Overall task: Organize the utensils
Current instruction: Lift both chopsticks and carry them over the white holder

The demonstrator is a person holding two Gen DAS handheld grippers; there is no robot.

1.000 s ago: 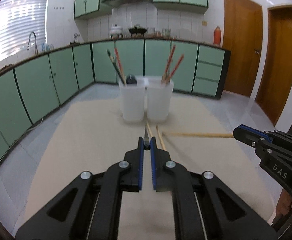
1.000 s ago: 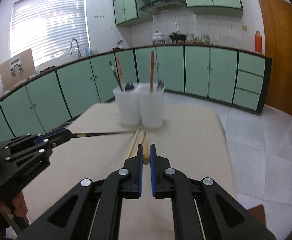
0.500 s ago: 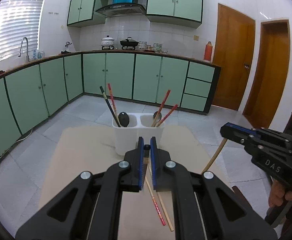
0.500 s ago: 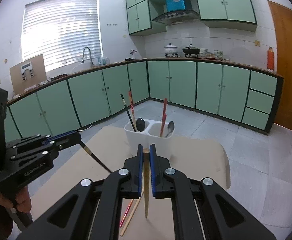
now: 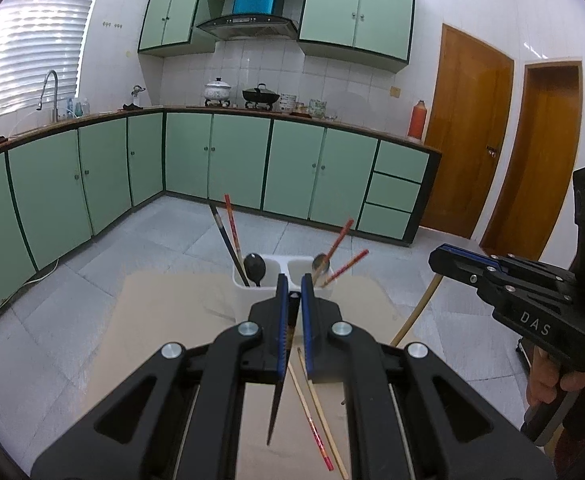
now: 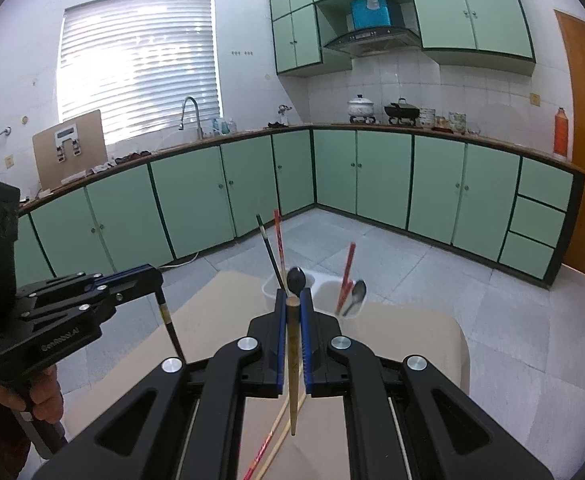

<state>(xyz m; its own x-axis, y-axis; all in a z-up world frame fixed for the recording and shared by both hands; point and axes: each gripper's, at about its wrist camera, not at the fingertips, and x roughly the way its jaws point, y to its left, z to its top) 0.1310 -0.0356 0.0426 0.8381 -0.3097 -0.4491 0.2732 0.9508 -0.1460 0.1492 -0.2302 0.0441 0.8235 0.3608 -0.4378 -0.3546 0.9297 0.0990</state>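
Note:
My left gripper (image 5: 291,286) is shut on a black chopstick (image 5: 277,396) that hangs point down above the table. My right gripper (image 6: 292,300) is shut on a wooden chopstick (image 6: 292,372), also hanging point down. Both are raised above the table, short of a white two-compartment holder (image 5: 282,266). Its left cup holds a black chopstick, a red chopstick and a black spoon (image 5: 254,267). Its right cup holds two red chopsticks and a metal spoon (image 6: 355,295). A red chopstick (image 5: 310,420) and a wooden chopstick (image 5: 324,420) lie on the table below the grippers.
The beige table (image 5: 164,320) stands in a kitchen with green cabinets (image 5: 236,168) behind it. Each gripper shows in the other's view, the right one (image 5: 504,284) at the right, the left one (image 6: 72,304) at the left. Grey tile floor surrounds the table.
Both grippers have lifted their chopsticks off the table and tipped them from lying flat to hanging point down. The views have risen and pulled back from the holder.

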